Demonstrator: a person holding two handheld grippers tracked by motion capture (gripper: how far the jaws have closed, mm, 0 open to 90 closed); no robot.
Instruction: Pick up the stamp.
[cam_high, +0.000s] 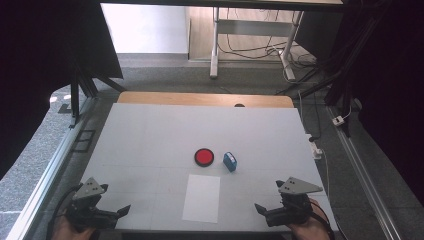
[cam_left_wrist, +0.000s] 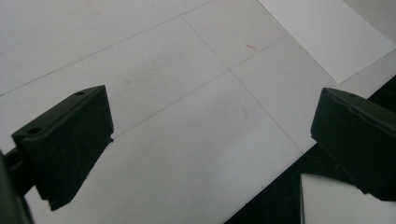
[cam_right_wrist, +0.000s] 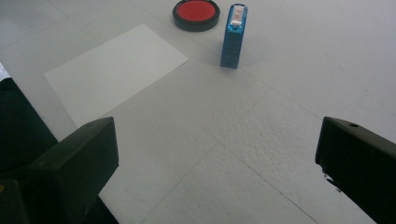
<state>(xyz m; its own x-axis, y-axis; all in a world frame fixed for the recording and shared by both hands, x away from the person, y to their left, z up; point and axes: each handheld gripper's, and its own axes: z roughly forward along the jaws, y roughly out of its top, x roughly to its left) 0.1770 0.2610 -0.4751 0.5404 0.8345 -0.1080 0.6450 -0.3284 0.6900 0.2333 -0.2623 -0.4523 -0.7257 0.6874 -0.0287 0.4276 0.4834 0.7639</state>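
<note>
High view: I hold my left tongs (cam_high: 116, 212) at the near left corner of the white table (cam_high: 150, 135) and my right tongs (cam_high: 265, 210) at the near right corner, both with jaws spread wide and nothing between them. A white paper sheet (cam_high: 201, 198) lies between the two, at the near edge. Just beyond it sit a round red ink pad (cam_high: 204, 157) in a black rim and, just beside it to the right (apart, not touching), a blue stamp (cam_high: 229, 161) standing upright on the table.
</note>
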